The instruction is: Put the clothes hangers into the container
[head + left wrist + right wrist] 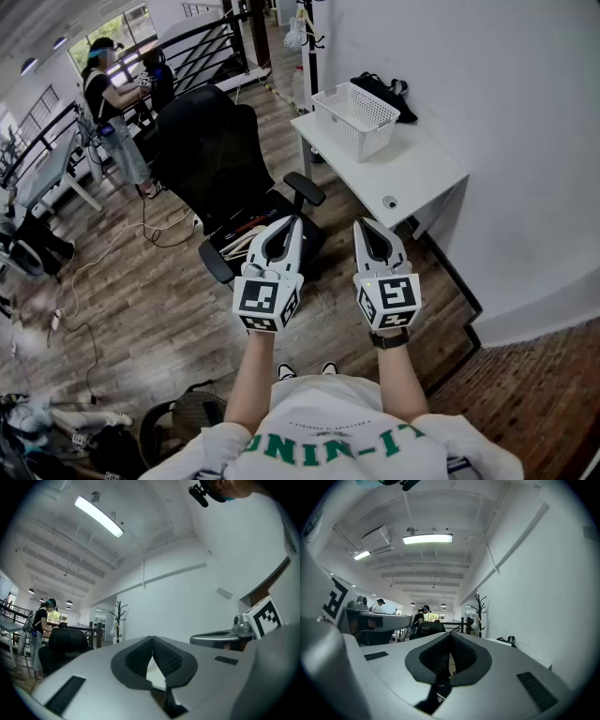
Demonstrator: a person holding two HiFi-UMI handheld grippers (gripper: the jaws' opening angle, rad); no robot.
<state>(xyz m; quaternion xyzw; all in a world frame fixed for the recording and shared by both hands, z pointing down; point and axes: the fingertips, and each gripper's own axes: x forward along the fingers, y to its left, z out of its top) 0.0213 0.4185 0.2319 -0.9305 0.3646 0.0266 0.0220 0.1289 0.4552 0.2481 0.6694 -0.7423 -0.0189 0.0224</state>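
Left hand-held gripper (292, 223): held up at chest height with its tip forward. Jaws together, the pads (167, 657) meeting at the tip. Nothing between them.
Right hand-held gripper (363, 227): level with the left and close beside it, apart from it. Jaws together, empty.
Hangers (246, 232): a small loose bundle on the seat of the black chair (202, 141), one reddish-brown and the others pale. They are too small to count.
Direction from the grippers: the bundle lies ahead of and below the left hand-held gripper, just past its tip in the head view. It lies left of the right one.
Long axis: the reddish-brown bar appears to slant across the seat, near-left to far-right. The lie of the pale ones cannot be made out.
Nearer hand: the left, by a clear margin.
Basket (361, 131): white, open-topped and empty as far as can be seen. It stands at the far end of the white counter (417, 169), ahead and to the right of both grippers. It is well apart from the chair seat.
Other items: a black bag (380, 92) lies behind the basket, against the wall.
Task status: judged not begun. No hanger is held and none is in the basket.
Next move, as judged: the jaws must part first. The left hand-held gripper then reaches down and forward to the seat and closes across a bar, not along it. The carry runs rightward to the basket.
Risk: the hangers look tangled, so lifting one may drag others off the seat.
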